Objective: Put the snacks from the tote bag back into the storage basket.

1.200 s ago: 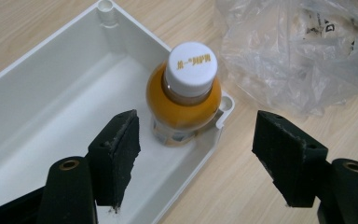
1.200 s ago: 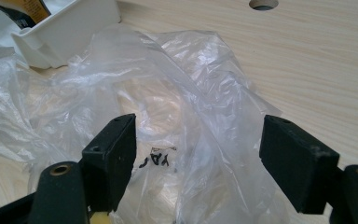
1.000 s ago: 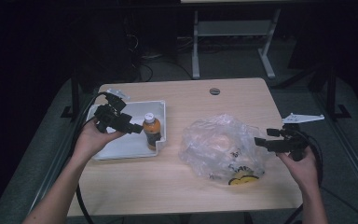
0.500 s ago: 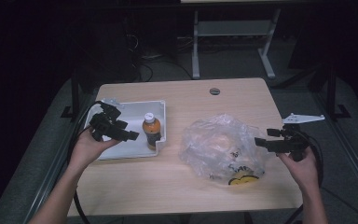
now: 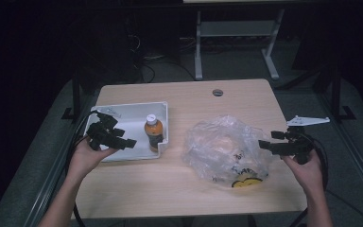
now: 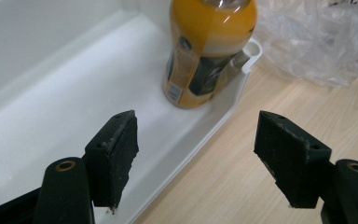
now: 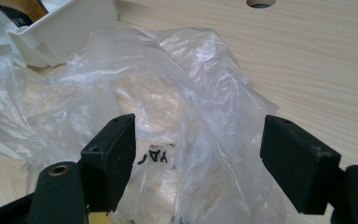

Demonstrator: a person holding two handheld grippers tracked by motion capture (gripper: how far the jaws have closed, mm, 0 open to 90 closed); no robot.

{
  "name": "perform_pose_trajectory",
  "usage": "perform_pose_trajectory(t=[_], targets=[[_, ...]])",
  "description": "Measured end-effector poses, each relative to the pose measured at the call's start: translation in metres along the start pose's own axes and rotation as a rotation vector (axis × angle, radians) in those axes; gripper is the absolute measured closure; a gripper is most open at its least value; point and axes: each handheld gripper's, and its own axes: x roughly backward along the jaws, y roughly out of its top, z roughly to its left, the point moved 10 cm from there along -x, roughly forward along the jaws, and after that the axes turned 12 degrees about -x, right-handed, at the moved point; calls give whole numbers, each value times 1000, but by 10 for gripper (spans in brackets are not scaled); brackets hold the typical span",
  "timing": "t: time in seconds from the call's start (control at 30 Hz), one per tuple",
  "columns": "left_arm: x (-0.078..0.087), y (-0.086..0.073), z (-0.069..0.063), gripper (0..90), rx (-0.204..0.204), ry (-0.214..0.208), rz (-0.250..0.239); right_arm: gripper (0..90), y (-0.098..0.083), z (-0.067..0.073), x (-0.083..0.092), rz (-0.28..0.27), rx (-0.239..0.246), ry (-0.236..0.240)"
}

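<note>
Near the left edge of the desk (image 5: 179,198), left tool (image 5: 128,142) held over the front part of the white tray (image 5: 123,120), jaws spread wide, nothing between them. Left gripper view: one jaw over the tray floor, the other over bare wood past the tray's front rim. Juice bottle (image 5: 153,133) stands upright in the tray's right front corner, orange liquid, white cap, dark label; it sits ahead of the left tool, apart from both jaws. Middle-right of the desk: crumpled clear plastic bag (image 5: 224,149), lying flat, black print and a yellow patch at its front end, near the tray but not touching as far as can be told. Round hole (image 5: 217,92) in the desk near the back edge. Right edge: right tool (image 5: 263,144) just beside the bag's right side, jaws wide apart, gripping nothing; right gripper view shows the bag (image 7: 168,116) lying between and beyond the jaws.
</note>
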Motion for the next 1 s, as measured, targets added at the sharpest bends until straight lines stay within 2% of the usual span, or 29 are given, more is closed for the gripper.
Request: perform_pose_trajectory(t=[0.23, 0.5, 0.67, 0.9, 1.0], targets=[[-4, -13, -3, 284, -5, 14, 2, 261, -1, 0, -2, 6, -1, -4], [-8, -20, -8, 284, 15, 3, -33, 261, -2, 0, -1, 3, 1, 1], [-17, -31, -8, 280, 38, -6, -30, 261, -2, 0, -1, 6, -4, 3], [-26, -42, -8, 280, 41, 0, -13, 261, -3, 0, -2, 7, -2, 2], [-27, -45, -8, 280, 42, 0, -20, 261, -3, 0, -2, 8, 0, 2]])
